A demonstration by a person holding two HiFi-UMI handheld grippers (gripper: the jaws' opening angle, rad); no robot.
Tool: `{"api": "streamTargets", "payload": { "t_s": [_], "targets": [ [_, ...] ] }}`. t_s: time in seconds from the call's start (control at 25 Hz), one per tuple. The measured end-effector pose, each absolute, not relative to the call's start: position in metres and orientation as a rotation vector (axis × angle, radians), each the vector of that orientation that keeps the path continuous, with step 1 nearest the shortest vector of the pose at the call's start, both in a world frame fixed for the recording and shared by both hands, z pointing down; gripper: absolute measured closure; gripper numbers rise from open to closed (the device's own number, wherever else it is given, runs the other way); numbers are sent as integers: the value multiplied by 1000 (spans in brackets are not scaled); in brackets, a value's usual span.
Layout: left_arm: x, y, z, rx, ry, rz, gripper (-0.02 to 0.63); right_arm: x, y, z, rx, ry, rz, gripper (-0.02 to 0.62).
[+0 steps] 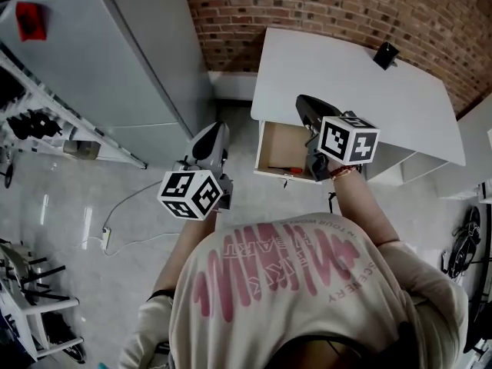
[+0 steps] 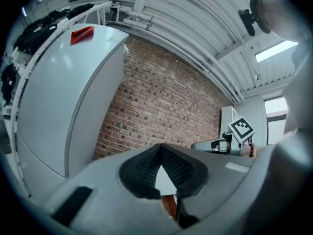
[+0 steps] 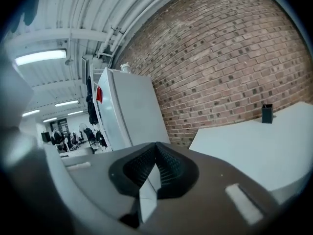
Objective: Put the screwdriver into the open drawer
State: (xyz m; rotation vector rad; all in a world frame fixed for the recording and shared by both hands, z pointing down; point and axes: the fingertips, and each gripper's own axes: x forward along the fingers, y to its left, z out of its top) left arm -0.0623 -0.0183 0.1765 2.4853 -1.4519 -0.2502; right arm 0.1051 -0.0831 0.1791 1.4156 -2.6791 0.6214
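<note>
White worktop point(image 1: 346, 83), drawer point(image 1: 278, 146) pulled open at its 7 o'clock edge. Inside drawer: red-handled screwdriver point(image 1: 287, 169), along 6 o'clock side. At drawer's 9 o'clock, left claw point(image 2: 160, 150) closed, empty. Over drawer's 3 o'clock side, right claw point(image 3: 156, 147) closed, empty.

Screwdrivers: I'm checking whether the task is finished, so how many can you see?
1. The screwdriver lies in the open drawer, near its front wall. The right gripper hangs over part of the drawer, so another may be hidden.
</note>
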Motion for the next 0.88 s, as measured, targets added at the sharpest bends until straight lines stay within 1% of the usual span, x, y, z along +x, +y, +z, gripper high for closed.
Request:
{"api": "streamTargets", "payload": {
  "t_s": [0.12, 0.2, 0.32, 0.64, 0.88],
  "targets": [
    [-43, -18, 179, 2442, -1492, -276, 603, 120, -82, 183, 1357, -2644, 491, 587],
    [-32, -15, 182, 2419, -1522, -284, 603, 127, -82, 187, 1316, -2639, 464, 588],
    [-13, -11, 192, 2383, -1548, -274, 603, 140, -82, 197, 1259, -2663, 534, 588],
    [28, 9, 220, 2288, -1628, -252, 603, 178, -76, 226, 1128, -2723, 854, 588],
    [53, 18, 229, 2253, -1671, -249, 603, 204, -70, 241, 1090, -2704, 832, 588]
  ]
}}
